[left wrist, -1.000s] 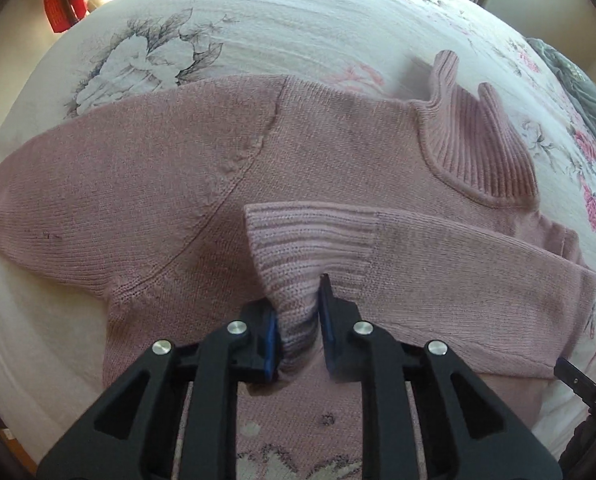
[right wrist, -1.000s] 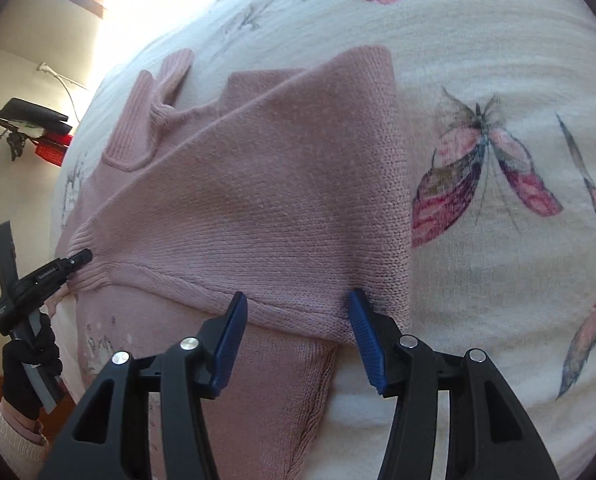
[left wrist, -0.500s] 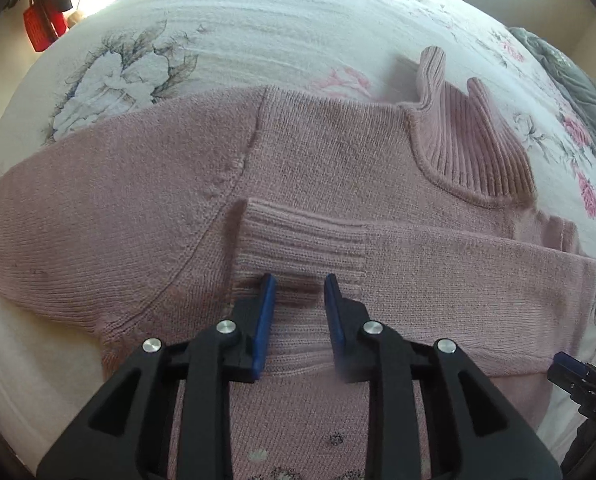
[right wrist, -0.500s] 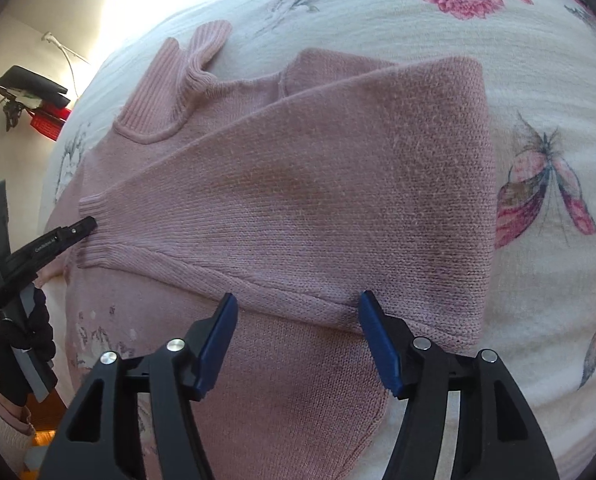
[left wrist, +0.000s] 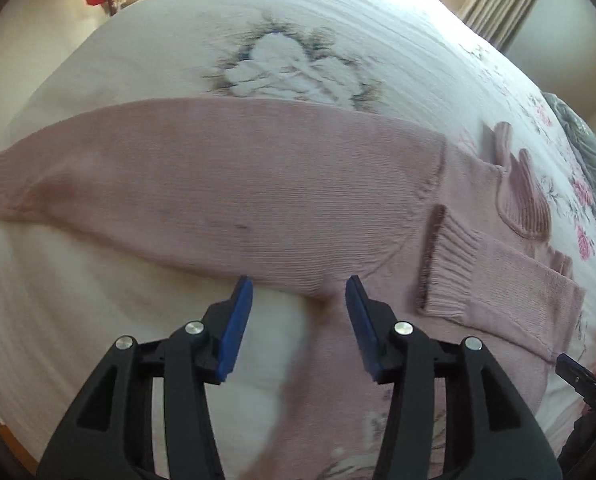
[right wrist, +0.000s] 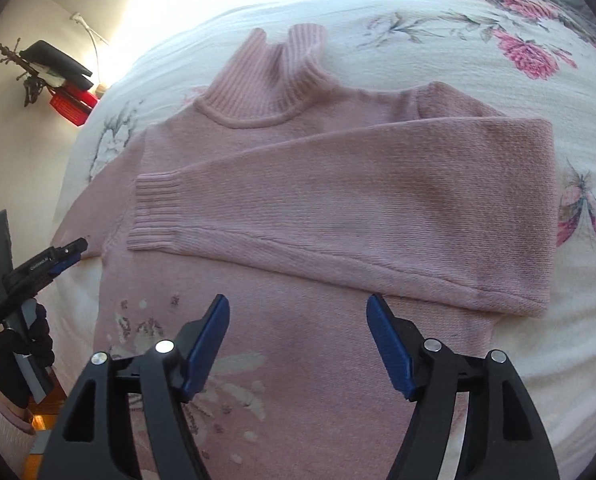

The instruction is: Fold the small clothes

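the pink sweater [right wrist: 298, 208] lies flat on the bed [right wrist: 477, 20]. only the left view shows its unfolded sleeve [left wrist: 178, 184]; the right view shows the folded sleeve [right wrist: 357, 200]. the left hand-held gripper [left wrist: 298, 320] and right hand-held gripper [right wrist: 298, 344] both gape wide, holding nothing.

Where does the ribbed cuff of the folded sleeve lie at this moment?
In the right wrist view the ribbed cuff lies flat on the pink sweater's chest, left of centre, just below the collar.
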`<state>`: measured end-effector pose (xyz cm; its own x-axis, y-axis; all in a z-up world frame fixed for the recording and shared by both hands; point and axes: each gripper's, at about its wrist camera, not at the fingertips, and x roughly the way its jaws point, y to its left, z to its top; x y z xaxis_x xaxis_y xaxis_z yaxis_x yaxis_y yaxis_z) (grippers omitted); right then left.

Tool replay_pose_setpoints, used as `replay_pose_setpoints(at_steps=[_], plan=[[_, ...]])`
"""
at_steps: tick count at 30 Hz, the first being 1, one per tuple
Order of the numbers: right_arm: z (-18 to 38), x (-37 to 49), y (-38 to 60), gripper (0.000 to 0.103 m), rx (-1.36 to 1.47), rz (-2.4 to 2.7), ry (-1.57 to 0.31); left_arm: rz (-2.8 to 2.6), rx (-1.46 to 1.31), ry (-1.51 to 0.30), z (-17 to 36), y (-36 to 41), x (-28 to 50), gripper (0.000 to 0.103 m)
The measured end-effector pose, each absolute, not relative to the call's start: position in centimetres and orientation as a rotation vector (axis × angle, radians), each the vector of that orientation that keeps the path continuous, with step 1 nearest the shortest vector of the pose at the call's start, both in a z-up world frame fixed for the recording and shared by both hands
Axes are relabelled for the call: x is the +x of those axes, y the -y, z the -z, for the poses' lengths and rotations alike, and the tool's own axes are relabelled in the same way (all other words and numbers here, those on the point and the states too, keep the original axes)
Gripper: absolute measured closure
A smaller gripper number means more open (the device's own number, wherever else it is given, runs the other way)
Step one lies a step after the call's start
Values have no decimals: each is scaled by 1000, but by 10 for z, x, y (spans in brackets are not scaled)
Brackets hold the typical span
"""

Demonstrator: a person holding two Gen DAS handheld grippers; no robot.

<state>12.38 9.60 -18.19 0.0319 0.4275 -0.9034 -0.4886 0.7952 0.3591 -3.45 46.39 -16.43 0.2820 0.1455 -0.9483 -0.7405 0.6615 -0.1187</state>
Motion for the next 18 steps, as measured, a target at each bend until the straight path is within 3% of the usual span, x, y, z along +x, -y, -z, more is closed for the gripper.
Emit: replay_pose_setpoints(at_steps=[7,18], plan=[[198,78,-158,31,-87,-766,-1426,-855,-858,-1038,175,-572,-143,55],[216,43,-203,31,-179,-747,-1461,-876,-1116,-783,195,-668,-181,55]])
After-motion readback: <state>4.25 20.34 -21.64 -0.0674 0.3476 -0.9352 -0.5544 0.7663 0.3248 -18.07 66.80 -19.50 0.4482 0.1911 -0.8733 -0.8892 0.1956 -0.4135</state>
